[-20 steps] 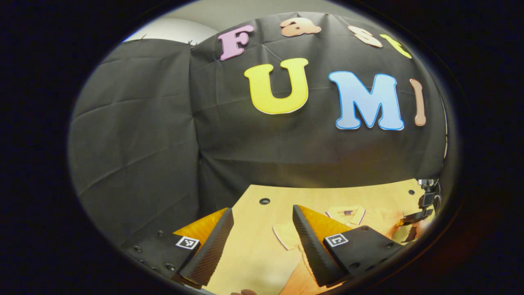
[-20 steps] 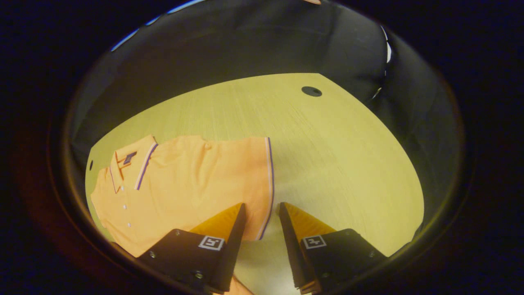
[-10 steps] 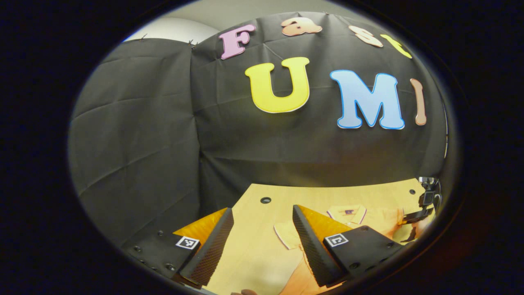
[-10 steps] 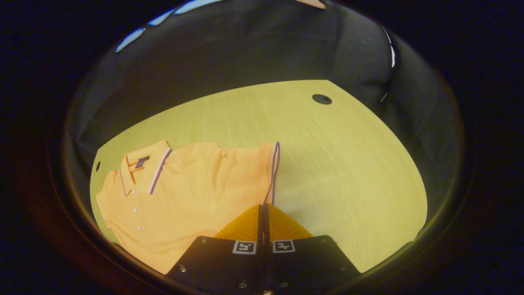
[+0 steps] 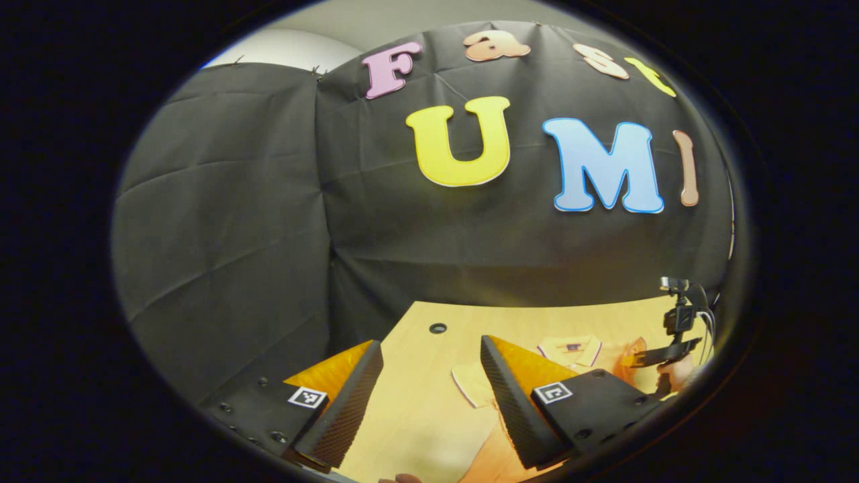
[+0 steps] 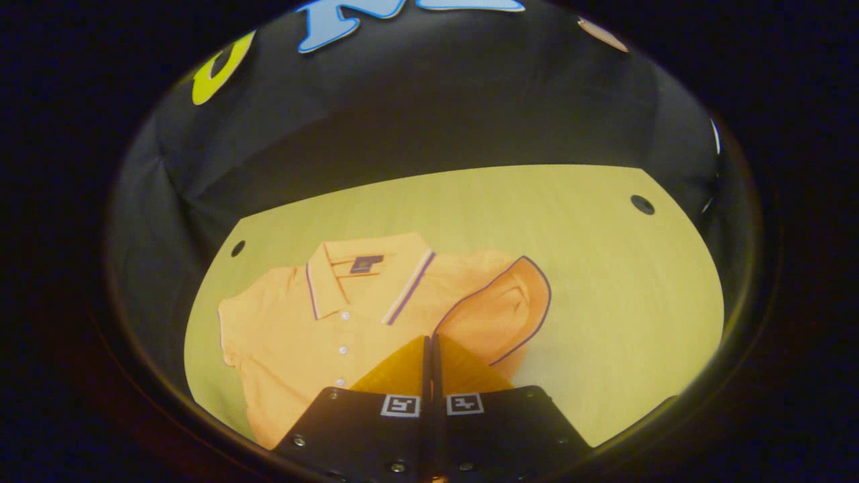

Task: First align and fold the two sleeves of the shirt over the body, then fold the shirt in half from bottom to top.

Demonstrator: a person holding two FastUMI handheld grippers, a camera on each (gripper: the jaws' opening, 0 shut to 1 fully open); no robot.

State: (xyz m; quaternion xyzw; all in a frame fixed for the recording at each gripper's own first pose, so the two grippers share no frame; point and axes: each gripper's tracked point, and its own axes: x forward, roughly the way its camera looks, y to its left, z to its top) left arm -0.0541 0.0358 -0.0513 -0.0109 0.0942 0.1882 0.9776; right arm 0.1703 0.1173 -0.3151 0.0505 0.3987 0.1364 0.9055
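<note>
An orange polo shirt with striped collar lies face up on the wooden table. My right gripper is shut on the cuff of one sleeve, which is lifted and curls open as a loop over the shirt's edge. The opposite sleeve lies flat. In the left gripper view, my left gripper hovers open above the table, with the flat sleeve just beyond its right finger. Farther right there, the right gripper and the hand holding it show by the collar.
The black cloth wall stands close behind the table's far edge. Small round holes sit near the table's back corners. Bare tabletop lies to the right of the shirt in the right gripper view.
My right gripper closed on the sleeve cuff, then lifted it and swung it toward the shirt's body, curling the sleeve. The left gripper stayed open and hardly moved.
</note>
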